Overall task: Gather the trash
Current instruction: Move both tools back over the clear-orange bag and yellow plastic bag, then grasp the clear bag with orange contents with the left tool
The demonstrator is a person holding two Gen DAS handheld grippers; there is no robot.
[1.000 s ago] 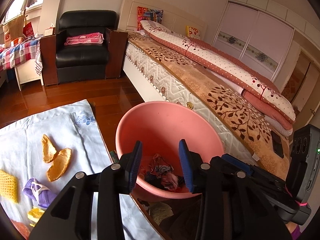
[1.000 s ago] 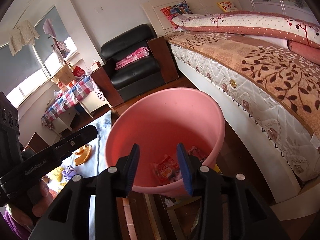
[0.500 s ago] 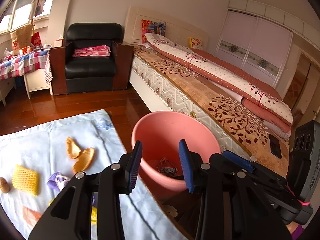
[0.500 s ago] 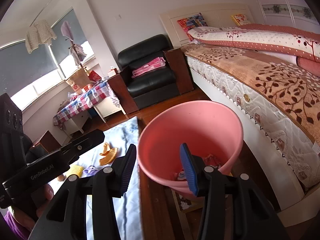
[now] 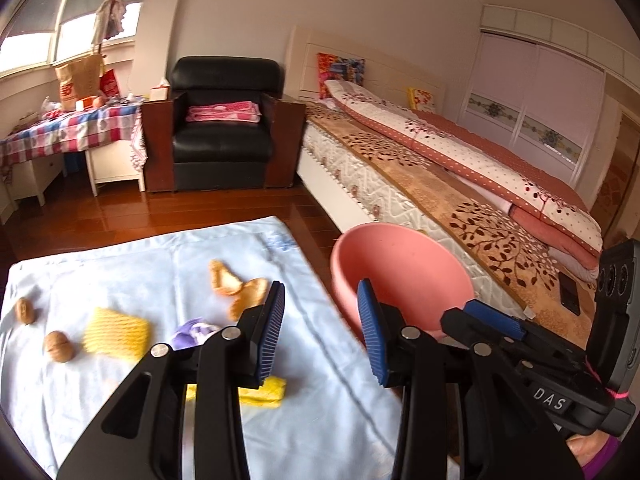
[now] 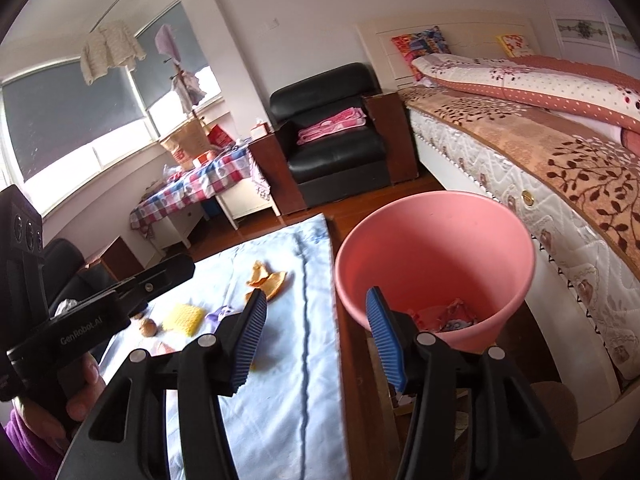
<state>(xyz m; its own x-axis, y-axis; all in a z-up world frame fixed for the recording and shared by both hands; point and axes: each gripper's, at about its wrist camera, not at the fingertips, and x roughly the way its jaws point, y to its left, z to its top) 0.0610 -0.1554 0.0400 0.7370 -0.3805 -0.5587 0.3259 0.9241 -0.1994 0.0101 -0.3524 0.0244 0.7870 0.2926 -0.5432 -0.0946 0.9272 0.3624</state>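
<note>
- Your left gripper [image 5: 320, 320] and right gripper [image 6: 316, 330] both hang with jaws apart and nothing between them.
- The trash lies scattered on the pale blue cloth [image 5: 132, 272], left of the pink bucket [image 6: 434, 240]; the bucket already holds a few crumpled wrappers at its bottom.
- The orange peels [image 5: 236, 286] sit nearest the bucket. They look light, curled and fairly stiff, so pinch one across a raised edge instead of pressing it flat.
- The yellow foam fruit net [image 5: 116, 334] is likely soft and springy; close on its middle and it should compress without slipping.
- The two walnuts [image 5: 58, 346] are hard and round, likely to roll or squirt out; centre the pads across the widest part.
- The purple wrapper [image 5: 192, 330] and the yellow scrap [image 5: 260, 394] look thin and crinkly, partly hidden by your left gripper; grab a bunched fold, not the cloth beneath.
</note>
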